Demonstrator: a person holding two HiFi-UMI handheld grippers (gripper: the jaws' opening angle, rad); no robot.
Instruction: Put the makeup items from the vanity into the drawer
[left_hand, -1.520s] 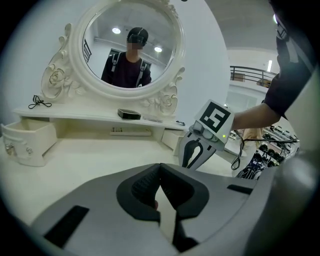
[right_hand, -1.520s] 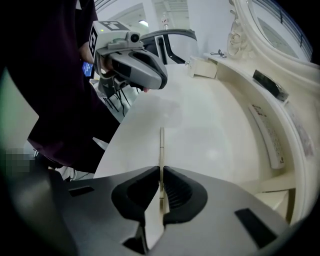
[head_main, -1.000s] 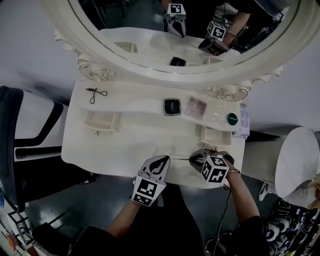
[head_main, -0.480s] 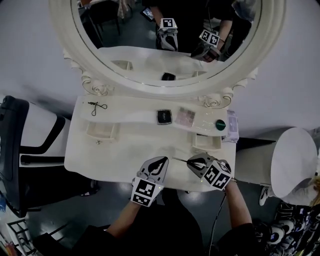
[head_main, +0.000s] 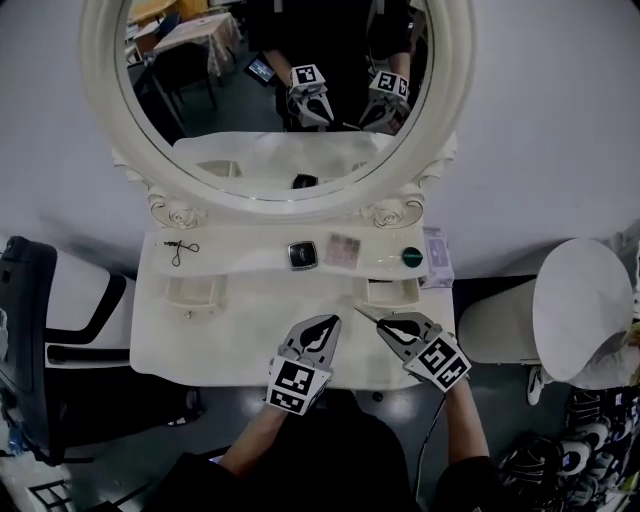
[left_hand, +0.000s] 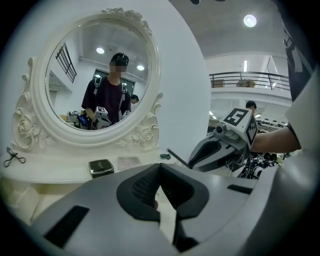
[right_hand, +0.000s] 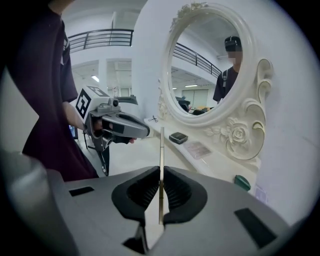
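Vanity, white, with oval mirror above a raised back shelf. Shelf contents, left to right: eyelash curler, black compact, pale flat palette, green round item. Below the shelf two small drawers stand open, left drawer and right drawer. Left gripper: jaws closed with nothing between them, held over the front edge of the surface. Right gripper: jaws closed on a slender stick, clamped near its lower end, the rest running out well past the tips. The right gripper sits just beside the left gripper, the two apart. In the head view the stick's free end lies just in front of the right drawer.
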